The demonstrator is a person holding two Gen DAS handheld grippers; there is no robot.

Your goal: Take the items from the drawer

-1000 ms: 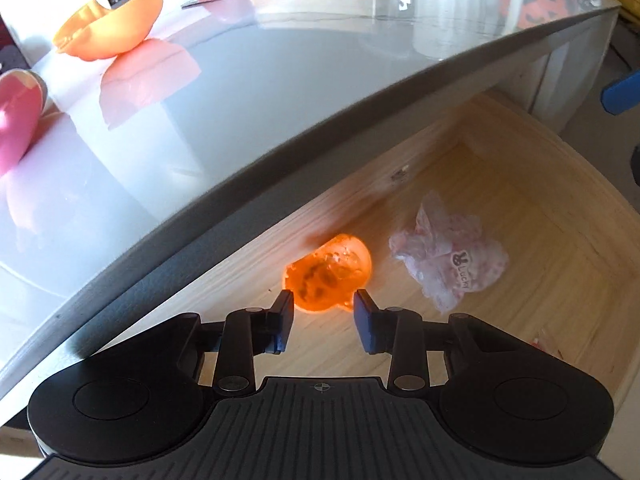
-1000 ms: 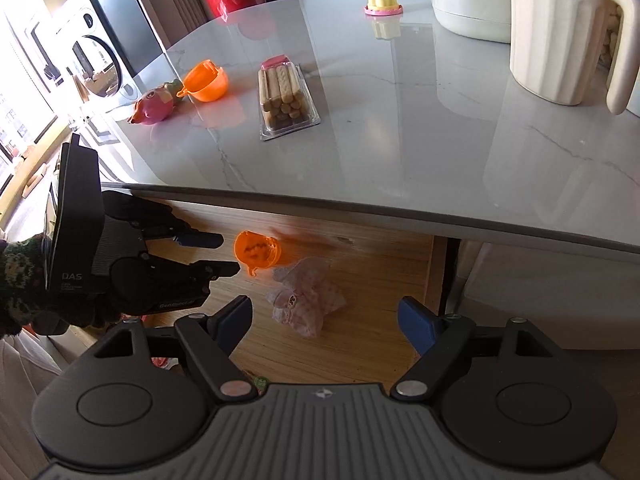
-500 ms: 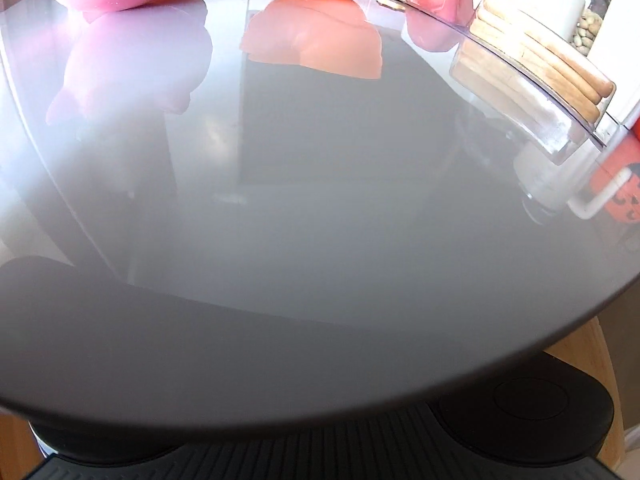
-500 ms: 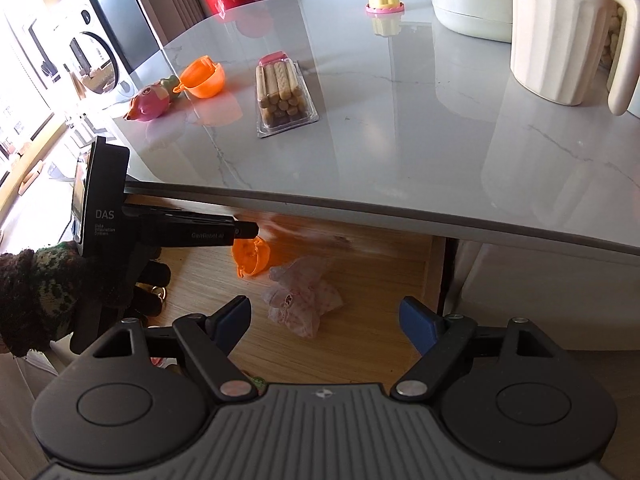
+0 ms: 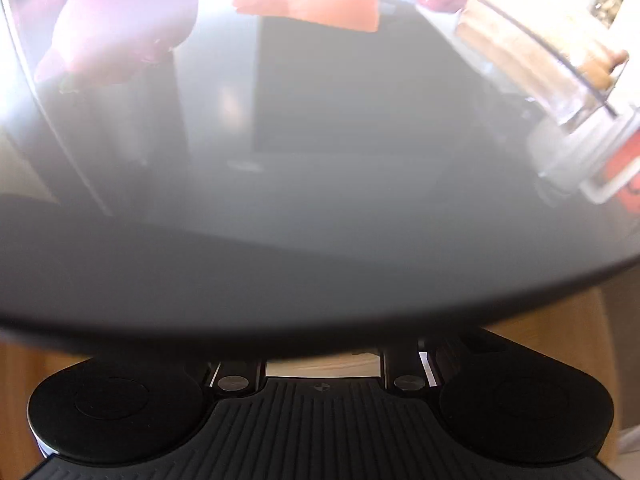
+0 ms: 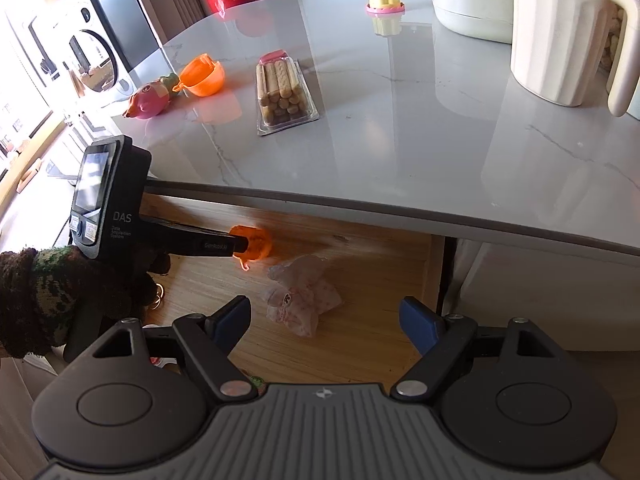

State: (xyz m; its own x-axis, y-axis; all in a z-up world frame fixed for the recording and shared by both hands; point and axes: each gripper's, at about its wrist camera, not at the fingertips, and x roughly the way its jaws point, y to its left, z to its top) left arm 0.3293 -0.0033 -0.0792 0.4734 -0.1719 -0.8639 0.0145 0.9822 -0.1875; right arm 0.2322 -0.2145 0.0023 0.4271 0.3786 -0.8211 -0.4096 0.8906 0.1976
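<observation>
Gleaming grey marble countertop [image 6: 400, 120] overhanging an open wooden drawer [image 6: 360, 344].
Left gripper [image 6: 250, 246] clamps an orange cup [image 6: 256, 240] — right gripper [image 6: 326, 320] gapes wide, empty, above a crumpled wrapper [image 6: 300, 304].

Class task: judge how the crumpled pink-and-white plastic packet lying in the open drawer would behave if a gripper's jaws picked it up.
The packet looks like thin, wrinkled film, so it would probably crumple and sag rather than hold shape. It seems light for its size. Lying flat on the drawer floor, it is unlikely to roll.
</observation>
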